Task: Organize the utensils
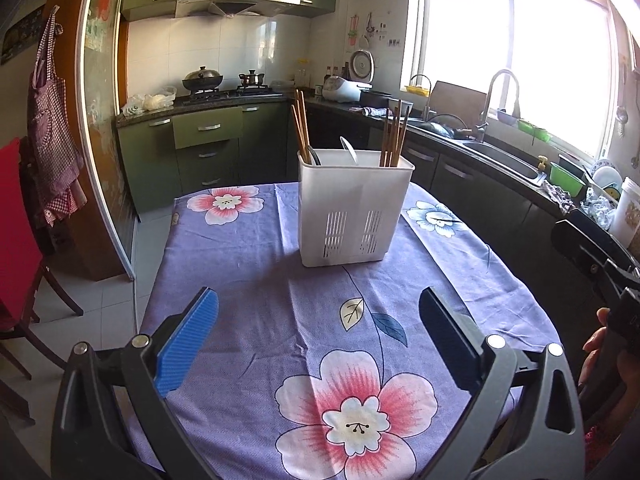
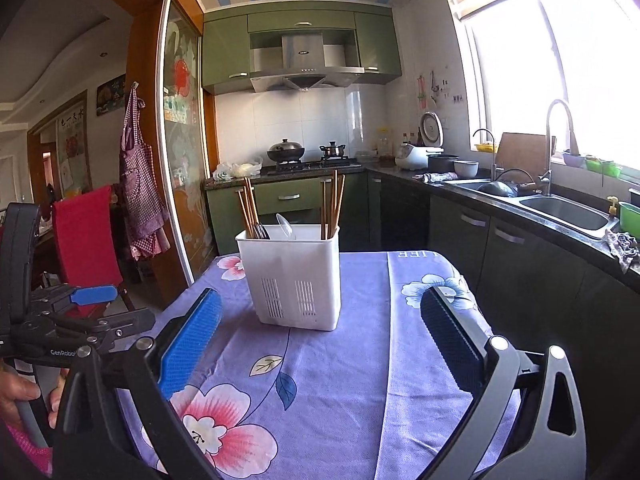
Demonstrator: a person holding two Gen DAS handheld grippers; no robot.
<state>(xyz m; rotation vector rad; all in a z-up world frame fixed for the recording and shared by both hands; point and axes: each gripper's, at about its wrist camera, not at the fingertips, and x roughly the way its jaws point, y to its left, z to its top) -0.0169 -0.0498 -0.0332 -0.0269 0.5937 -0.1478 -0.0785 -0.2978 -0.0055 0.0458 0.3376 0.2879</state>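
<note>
Both grippers sit before the white utensil holder (image 1: 354, 208), which I take as my landmark. Left gripper (image 1: 320, 320) has its jaws spread wide, nothing between them; right gripper (image 2: 322, 320) is likewise wide apart and empty. I see the holder as a tall, rectangular plastic caddy with slotted vents low on its front wall, standing upright on the floral purple tablecloth (image 1: 248, 272). Inside it, one bundle of brown chopsticks (image 1: 300, 124) leans at its left end and another bundle (image 1: 394, 136) at its right, with a pale spoon (image 1: 349, 150) between them.
</note>
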